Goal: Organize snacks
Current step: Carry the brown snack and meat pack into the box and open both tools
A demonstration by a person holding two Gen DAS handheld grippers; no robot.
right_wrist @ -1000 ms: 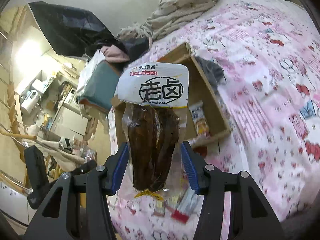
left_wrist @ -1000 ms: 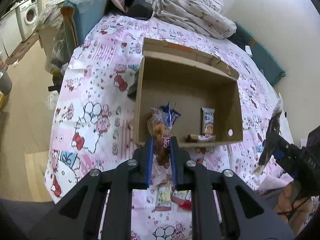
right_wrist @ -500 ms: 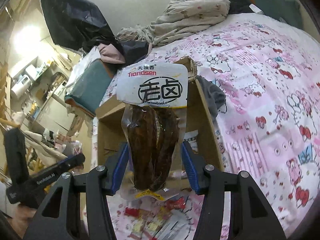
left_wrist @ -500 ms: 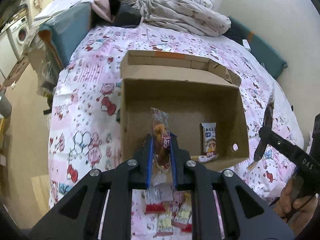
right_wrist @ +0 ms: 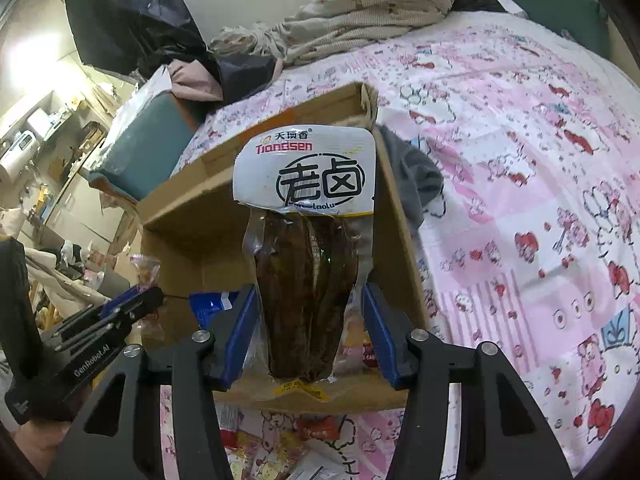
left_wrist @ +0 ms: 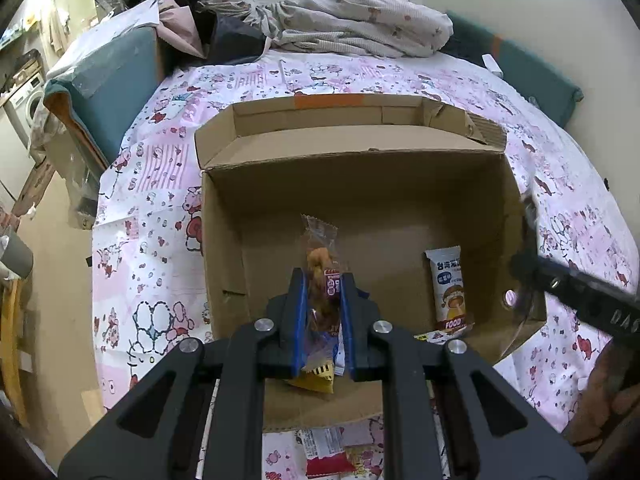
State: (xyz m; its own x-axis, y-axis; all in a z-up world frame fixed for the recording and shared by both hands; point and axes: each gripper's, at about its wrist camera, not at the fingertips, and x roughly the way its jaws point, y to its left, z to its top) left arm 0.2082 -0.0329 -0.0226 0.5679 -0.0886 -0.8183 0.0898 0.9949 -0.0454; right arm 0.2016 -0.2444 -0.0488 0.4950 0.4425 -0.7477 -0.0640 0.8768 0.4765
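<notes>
An open cardboard box lies on the pink patterned bedspread; it also shows in the right wrist view. My left gripper is shut on a clear packet of orange fried snack, held over the box's near part. My right gripper is shut on a vacuum pack of dark braised meat with a white label, held upright over the box's right side. A white snack bar lies inside the box at the right. The right gripper shows blurred at the box's right wall.
Loose snack packets lie on the bedspread in front of the box. A crumpled blanket and dark clothes sit at the far end. A teal cushion is at the left bed edge. A grey cloth lies beside the box.
Both grippers have moved forward towards and over the box, each keeping its packet. The box now fills more of both views.
</notes>
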